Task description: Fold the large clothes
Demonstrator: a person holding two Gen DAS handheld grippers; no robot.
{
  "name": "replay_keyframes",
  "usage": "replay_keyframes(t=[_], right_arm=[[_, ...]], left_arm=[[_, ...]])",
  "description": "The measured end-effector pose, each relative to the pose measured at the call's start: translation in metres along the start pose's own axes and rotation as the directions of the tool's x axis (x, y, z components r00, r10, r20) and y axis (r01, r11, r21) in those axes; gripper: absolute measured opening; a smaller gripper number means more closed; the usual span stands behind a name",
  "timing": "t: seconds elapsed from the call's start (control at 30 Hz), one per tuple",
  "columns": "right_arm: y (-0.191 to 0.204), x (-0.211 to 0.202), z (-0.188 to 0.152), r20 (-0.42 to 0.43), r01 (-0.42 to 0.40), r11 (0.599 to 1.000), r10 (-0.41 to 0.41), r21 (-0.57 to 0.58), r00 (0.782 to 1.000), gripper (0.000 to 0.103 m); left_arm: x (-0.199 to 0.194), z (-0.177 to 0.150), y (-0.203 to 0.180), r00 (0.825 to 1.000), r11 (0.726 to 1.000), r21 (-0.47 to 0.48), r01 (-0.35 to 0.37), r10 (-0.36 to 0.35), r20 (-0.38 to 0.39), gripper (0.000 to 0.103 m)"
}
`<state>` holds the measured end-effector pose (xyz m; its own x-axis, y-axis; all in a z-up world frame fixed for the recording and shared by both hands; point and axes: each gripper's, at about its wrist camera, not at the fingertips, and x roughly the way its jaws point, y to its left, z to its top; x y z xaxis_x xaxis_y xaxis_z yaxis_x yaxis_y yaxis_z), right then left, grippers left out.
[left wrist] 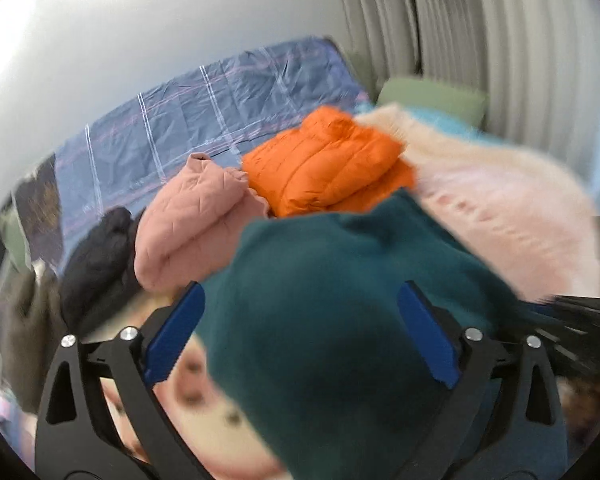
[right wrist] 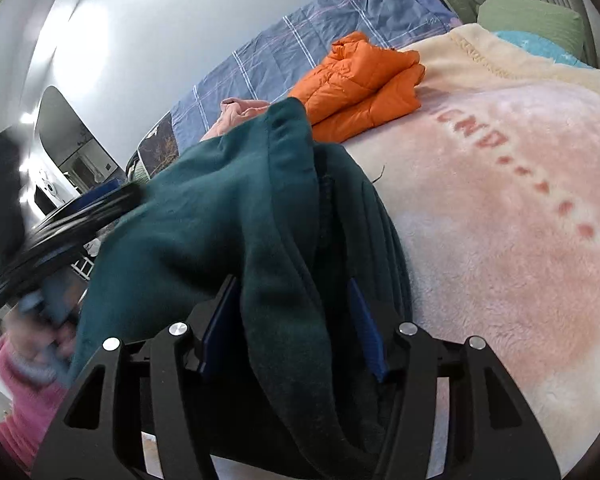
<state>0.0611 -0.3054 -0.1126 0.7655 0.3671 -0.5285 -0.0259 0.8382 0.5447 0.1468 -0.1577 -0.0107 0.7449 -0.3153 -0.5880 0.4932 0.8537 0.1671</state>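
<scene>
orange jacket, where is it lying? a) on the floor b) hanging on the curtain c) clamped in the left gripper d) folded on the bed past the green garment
d: the orange jacket lies folded on the pink blanket, beyond the green garment.

Both cameras sit just behind their grippers' fingers and look forward and somewhat down over a bed. The left wrist view is close above the dark green garment (left wrist: pixel 340 300), which fills its lower middle, and faces the far wall and curtain (left wrist: pixel 480 40). The right wrist view looks from further right – nearer the pink fleece blanket (right wrist: pixel 500 200) – towards the same wall. They share the green garment, the folded orange jacket (left wrist: pixel 324 160) (mid-distance in both), the blue checked sheet (left wrist: pixel 220 96) and the green pillow (left wrist: pixel 432 96).
</scene>
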Motion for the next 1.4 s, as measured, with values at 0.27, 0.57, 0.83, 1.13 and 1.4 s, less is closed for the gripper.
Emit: replay_keyframes(t=[0.27, 0.57, 0.83, 1.13, 1.4], right_arm=[[0.004, -0.005, -0.007, 0.032, 0.034, 0.999, -0.034, 0.000, 0.999, 0.057], [0.015, -0.006, -0.014, 0.058, 0.121, 0.992, -0.118, -0.044, 0.991, 0.057], [0.011, -0.003, -0.018, 0.069, 0.104, 0.993, -0.100, -0.063, 0.993, 0.057], [0.019, -0.005, -0.021, 0.090, 0.135, 0.989, -0.129, -0.067, 0.988, 0.058], [0.018, -0.005, -0.019, 0.073, 0.143, 0.987, -0.138, -0.073, 0.988, 0.057]], left_arm=[[-0.082, -0.105, -0.038, 0.999, 0.995, 0.097, 0.030, -0.025, -0.047, 0.101], [-0.024, -0.125, -0.062, 0.975, 0.967, 0.148, -0.207, 0.217, -0.054, 0.101], [-0.038, -0.136, -0.039, 0.989, 0.993, 0.100, -0.069, 0.082, -0.124, 0.091], [-0.112, -0.049, 0.006, 0.987, 0.999, -0.023, -0.037, 0.040, 0.156, 0.067], [0.062, 0.026, 0.021, 0.989, 0.998, 0.037, -0.054, 0.058, -0.135, 0.046]])
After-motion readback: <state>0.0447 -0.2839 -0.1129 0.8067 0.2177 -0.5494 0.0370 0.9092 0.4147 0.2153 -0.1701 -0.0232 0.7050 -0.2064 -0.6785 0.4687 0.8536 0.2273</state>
